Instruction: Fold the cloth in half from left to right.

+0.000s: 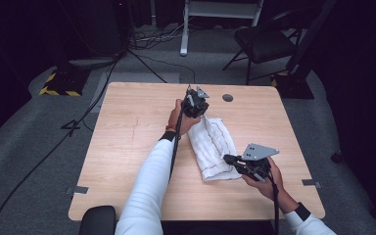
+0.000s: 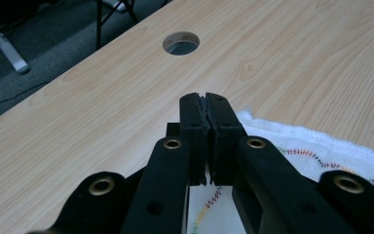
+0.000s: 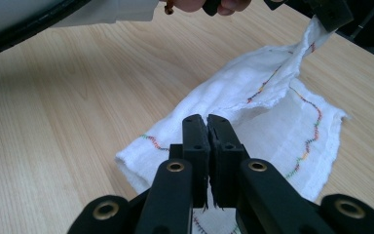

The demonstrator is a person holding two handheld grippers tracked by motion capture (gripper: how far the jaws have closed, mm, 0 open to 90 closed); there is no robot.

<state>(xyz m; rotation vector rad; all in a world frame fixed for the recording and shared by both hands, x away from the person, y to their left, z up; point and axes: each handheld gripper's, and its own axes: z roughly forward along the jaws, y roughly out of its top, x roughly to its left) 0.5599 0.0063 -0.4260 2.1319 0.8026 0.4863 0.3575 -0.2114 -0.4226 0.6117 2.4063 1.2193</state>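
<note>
A white cloth [image 1: 214, 147] with a coloured zigzag stitch lies rumpled on the wooden table [image 1: 127, 147], right of centre. My left gripper [image 1: 203, 110] is at the cloth's far corner, shut on it. In the right gripper view that corner hangs raised from the left gripper [image 3: 332, 17], and a fold of the cloth [image 3: 282, 126] runs down to my right gripper [image 3: 207, 119]. The right gripper [image 1: 227, 158] sits at the cloth's near right edge, jaws together with cloth pinched between them. In the left gripper view the left gripper [image 2: 205, 100] is shut above the cloth [image 2: 331, 146].
A round cable hole [image 1: 227, 98] pierces the table beyond the left gripper, also seen as the hole [image 2: 181, 43]. A black chair [image 1: 264, 44] and a white stand leg [image 1: 184, 34] are on the floor behind the table, with cables trailing at left.
</note>
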